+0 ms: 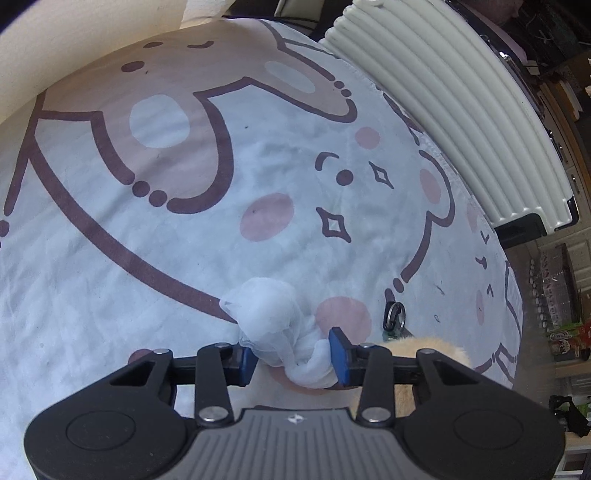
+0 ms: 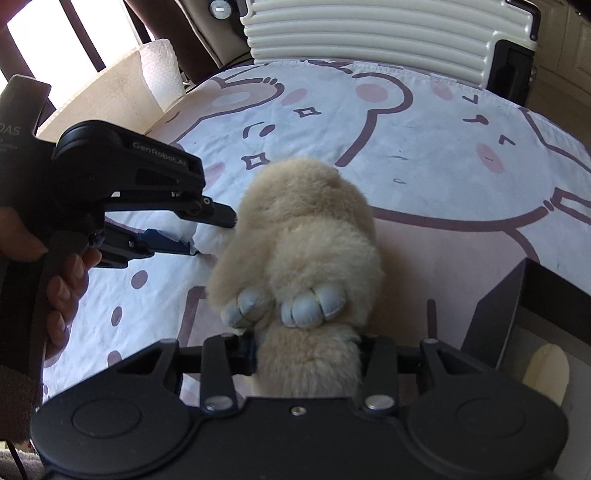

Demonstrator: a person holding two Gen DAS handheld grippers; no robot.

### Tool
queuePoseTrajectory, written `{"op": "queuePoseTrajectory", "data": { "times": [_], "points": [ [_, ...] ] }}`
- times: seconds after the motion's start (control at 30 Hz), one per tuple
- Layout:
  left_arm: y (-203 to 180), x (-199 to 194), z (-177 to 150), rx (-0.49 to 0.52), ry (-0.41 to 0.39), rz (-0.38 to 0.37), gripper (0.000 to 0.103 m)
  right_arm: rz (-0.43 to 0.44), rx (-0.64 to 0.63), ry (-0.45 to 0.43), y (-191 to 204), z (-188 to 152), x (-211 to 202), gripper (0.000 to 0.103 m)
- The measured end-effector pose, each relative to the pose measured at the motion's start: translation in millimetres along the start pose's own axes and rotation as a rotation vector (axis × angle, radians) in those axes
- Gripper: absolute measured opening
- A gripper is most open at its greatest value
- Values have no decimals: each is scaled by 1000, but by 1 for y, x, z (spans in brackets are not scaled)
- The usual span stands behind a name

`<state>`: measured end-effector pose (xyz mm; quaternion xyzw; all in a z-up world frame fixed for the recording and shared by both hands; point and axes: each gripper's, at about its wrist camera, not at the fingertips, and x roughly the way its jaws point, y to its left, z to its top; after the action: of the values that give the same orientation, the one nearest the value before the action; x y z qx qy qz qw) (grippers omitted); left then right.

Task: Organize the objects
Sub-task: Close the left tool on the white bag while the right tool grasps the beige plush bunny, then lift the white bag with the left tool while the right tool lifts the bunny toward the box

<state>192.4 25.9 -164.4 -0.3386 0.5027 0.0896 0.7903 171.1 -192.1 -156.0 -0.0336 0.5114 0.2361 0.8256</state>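
A crumpled white gauzy cloth (image 1: 273,325) sits between the blue pads of my left gripper (image 1: 293,360), which is shut on it just above the cartoon-printed blanket (image 1: 147,258). In the right wrist view a hand holds that left gripper (image 2: 212,234) at the left, with a bit of the white cloth (image 2: 183,230) in its jaws. My right gripper (image 2: 308,354) is shut on a fluffy beige plush toy (image 2: 314,221) with grey-blue paw toes. The toy hangs over the blanket (image 2: 443,166). Its fur (image 1: 432,350) shows by the left gripper's right finger.
A dark metal key ring (image 1: 394,314) lies on the blanket by the cloth. A cream ribbed suitcase (image 1: 443,110) (image 2: 369,33) borders the blanket's far side. A black open box (image 2: 495,314) stands at the right. A paper towel roll (image 2: 162,74) stands at the back left.
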Motion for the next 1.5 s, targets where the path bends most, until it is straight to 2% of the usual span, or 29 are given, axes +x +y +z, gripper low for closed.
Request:
{"op": "queuePoseTrajectory", "data": {
  "times": [0.1,0.27,0.7,1.0,1.3,1.5],
  "points": [
    [-1,-4,0,23,13,-12,34,-3,32,-7,-4,-1,-1,40],
    [-9,-11,-1,88,1,-21,31,-6,48,-26,-3,0,-5,40],
    [-28,-45,-5,308,-85,24,31,-52,77,-92,-2,9,-29,38],
    [-44,-86,-13,444,-160,44,31,-95,83,-172,2,12,-67,37],
    [-60,-127,-29,521,-249,43,31,-131,97,-259,13,15,-113,37],
    [-64,-147,-44,561,-281,47,31,-155,117,-312,25,13,-143,36]
  ]
}}
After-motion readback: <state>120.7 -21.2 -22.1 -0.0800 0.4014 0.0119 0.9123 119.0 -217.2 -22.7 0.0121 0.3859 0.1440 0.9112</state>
